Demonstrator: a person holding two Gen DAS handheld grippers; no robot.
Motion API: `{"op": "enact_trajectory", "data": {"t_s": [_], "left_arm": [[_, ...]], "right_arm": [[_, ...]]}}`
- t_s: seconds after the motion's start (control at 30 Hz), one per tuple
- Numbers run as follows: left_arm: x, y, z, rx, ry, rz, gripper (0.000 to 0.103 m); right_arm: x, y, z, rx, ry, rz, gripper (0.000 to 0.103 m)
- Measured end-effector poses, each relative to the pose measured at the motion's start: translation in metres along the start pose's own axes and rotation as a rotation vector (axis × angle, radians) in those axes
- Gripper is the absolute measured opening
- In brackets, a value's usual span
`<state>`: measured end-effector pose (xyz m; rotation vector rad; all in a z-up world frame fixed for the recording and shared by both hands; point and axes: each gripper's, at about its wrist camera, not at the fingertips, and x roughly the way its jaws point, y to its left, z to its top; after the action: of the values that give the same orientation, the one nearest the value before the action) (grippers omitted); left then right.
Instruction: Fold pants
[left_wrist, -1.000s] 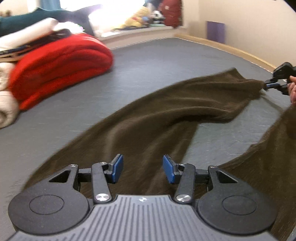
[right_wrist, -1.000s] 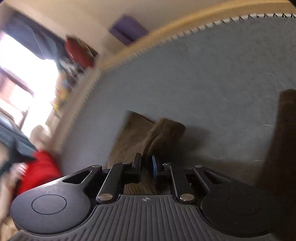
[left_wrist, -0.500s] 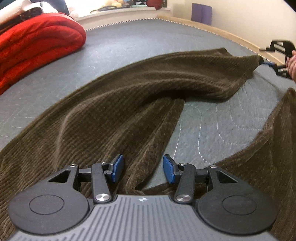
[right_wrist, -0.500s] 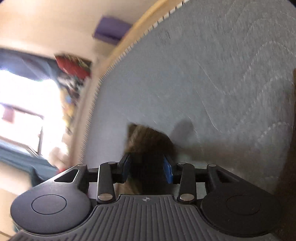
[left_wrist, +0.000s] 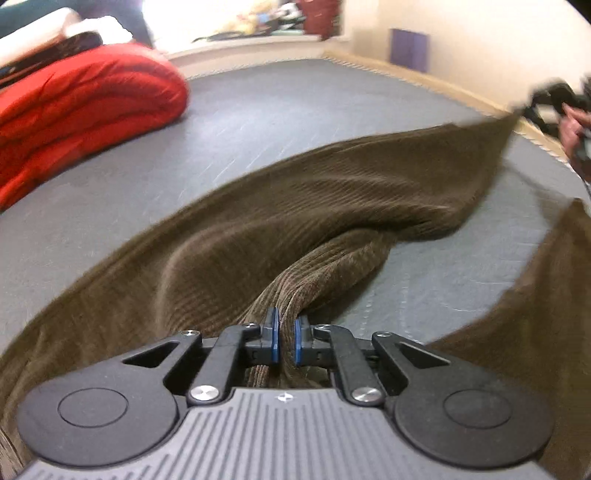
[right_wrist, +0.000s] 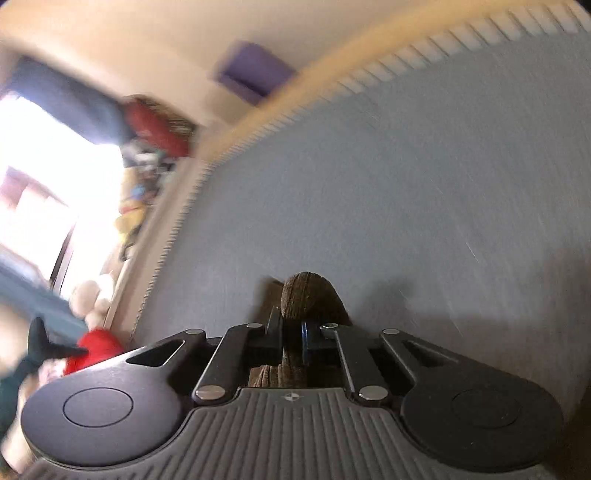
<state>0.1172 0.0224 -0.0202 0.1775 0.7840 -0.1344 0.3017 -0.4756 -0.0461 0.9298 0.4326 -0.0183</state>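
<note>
On my far left sits a folded red quilted blanket (left_wrist: 85, 107), well apart from the work. The brown corduroy pants (left_wrist: 332, 206) lie spread across the grey quilted mattress (left_wrist: 280, 110), one leg stretching away toward the right edge, another part draping off at the right of my left view. My left claw (left_wrist: 287, 341) is closing, its blue pads (left_wrist: 273, 339) pinching a bunched ridge of corduroy near me. Further right, my right claw (right_wrist: 291, 338) is pressed together on a rounded wad of the same brown cloth at the far end of the leg; in the left view it shows only as a blurred dark shape beside a hand (left_wrist: 574, 129). I judge I am about to carry the leg over for the first fold. To do it well, I should keep the span taut, lift both ends evenly, and not tug so hard that the thick cloth slips from either pinch.
</note>
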Motion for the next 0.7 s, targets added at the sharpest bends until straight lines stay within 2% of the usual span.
{"op": "enact_trajectory", "data": {"t_s": [0.07, 0.1, 0.13, 0.17, 0.23, 0.3, 0.33, 0.4, 0.43, 0.47, 0.5, 0.57, 0.6, 0.63, 0.67, 0.7], "left_arm": [[-0.010, 0.007, -0.001, 0.047, 0.005, -0.044, 0.008], [-0.011, 0.011, -0.004, 0.053, 0.023, -0.071, 0.008], [-0.011, 0.014, -0.007, 0.059, 0.041, -0.094, 0.008], [-0.011, 0.015, -0.010, 0.067, 0.054, -0.117, 0.008], [-0.008, 0.013, -0.016, 0.087, 0.086, -0.177, 0.008], [-0.005, 0.002, -0.020, 0.147, 0.116, -0.178, 0.009], [-0.005, -0.002, -0.021, 0.165, 0.121, -0.180, 0.009], [-0.005, -0.003, -0.021, 0.158, 0.142, -0.215, 0.011], [-0.005, -0.002, -0.020, 0.147, 0.159, -0.230, 0.014], [-0.007, -0.001, -0.020, 0.140, 0.170, -0.248, 0.016], [-0.010, 0.001, -0.019, 0.130, 0.181, -0.274, 0.026], [-0.026, 0.003, -0.014, 0.117, 0.179, -0.294, 0.029], [-0.038, 0.007, -0.009, 0.115, 0.165, -0.297, 0.029], [-0.050, 0.011, -0.005, 0.111, 0.148, -0.291, 0.030], [-0.065, 0.020, 0.000, 0.098, 0.125, -0.265, 0.032], [-0.079, 0.034, 0.005, 0.063, 0.095, -0.216, 0.037]], "right_arm": [[-0.022, 0.022, 0.012, -0.114, -0.104, 0.018, 0.008], [-0.032, 0.024, 0.015, -0.129, -0.147, -0.015, 0.008], [-0.038, 0.017, 0.018, -0.116, -0.165, -0.089, 0.008], [-0.037, 0.007, 0.019, -0.115, -0.156, -0.192, 0.008], [-0.031, -0.021, 0.010, -0.133, -0.072, -0.434, 0.008], [-0.026, -0.057, 0.004, -0.044, 0.022, -0.539, 0.009], [-0.028, -0.073, 0.003, 0.015, 0.039, -0.579, 0.009], [-0.034, -0.083, 0.001, 0.068, 0.029, -0.596, 0.009], [-0.034, -0.080, 0.001, 0.053, 0.021, -0.594, 0.009], [-0.036, -0.075, 0.000, 0.019, 0.015, -0.597, 0.009], [-0.035, -0.065, -0.001, -0.032, 0.010, -0.615, 0.011], [-0.038, -0.045, -0.003, -0.121, -0.032, -0.710, 0.021], [-0.042, -0.037, -0.003, -0.153, -0.076, -0.765, 0.026], [-0.045, -0.027, -0.003, -0.178, -0.131, -0.790, 0.027], [-0.047, -0.016, -0.004, -0.207, -0.166, -0.772, 0.026], [-0.045, -0.005, -0.005, -0.244, -0.187, -0.738, 0.027]]}}
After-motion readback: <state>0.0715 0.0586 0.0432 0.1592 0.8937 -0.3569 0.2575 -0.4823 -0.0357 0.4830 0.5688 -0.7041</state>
